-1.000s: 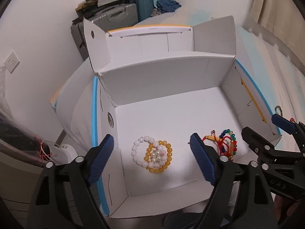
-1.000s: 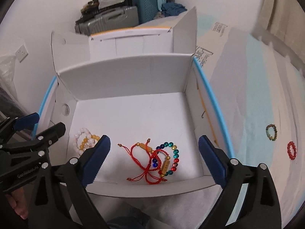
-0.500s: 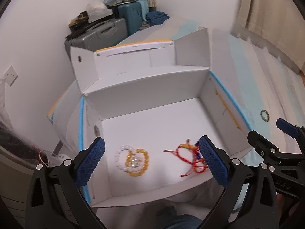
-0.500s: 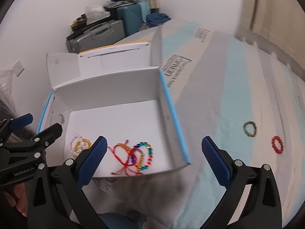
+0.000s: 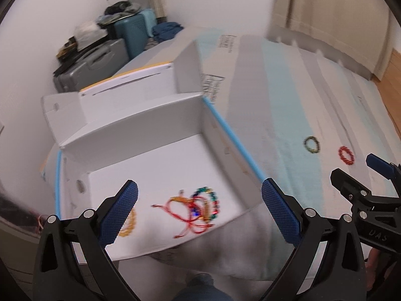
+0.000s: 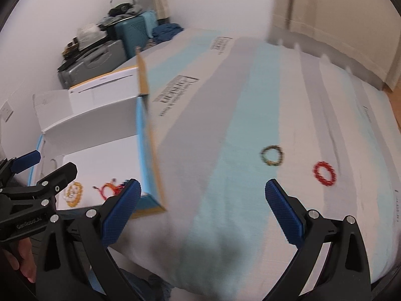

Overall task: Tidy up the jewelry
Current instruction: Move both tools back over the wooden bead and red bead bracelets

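- The right tool (image 6: 203, 209) hangs with its jaws spread wide and nothing between them, aimed across the bed (image 6: 225, 125) toward 2 loose bracelets.
- The dark green bracelet (image 6: 272, 155) lies flat on the mattress cover, with the red bracelet (image 6: 324, 173) near it on the right; both sit well apart from the white box (image 5: 140, 155).
- The left tool (image 5: 199, 209) is likewise wide open and empty, held over the near edge of the box.
- On the box floor lies a tangled cluster of red cord bracelets and a multicolour beaded bracelet (image 5: 198, 205); a yellow bead bracelet (image 5: 129, 223) lies partly hidden behind the left tool's left finger.
- Judged from this layout, the 2 bracelets on the bed are what remains to be moved into the box.
- These bead loops look light and limp; they would likely sag and dangle once lifted, and round beads may roll or slip between the pads.
- A sensible hold is across 1 side of the ring, with 1 pad inside the loop and 1 outside, pressed down lightly into the soft cover.
- The bedding is soft, so the tool could pinch fabric along with the beads.
- Motion blur hides the bead detail, so their material cannot be told.
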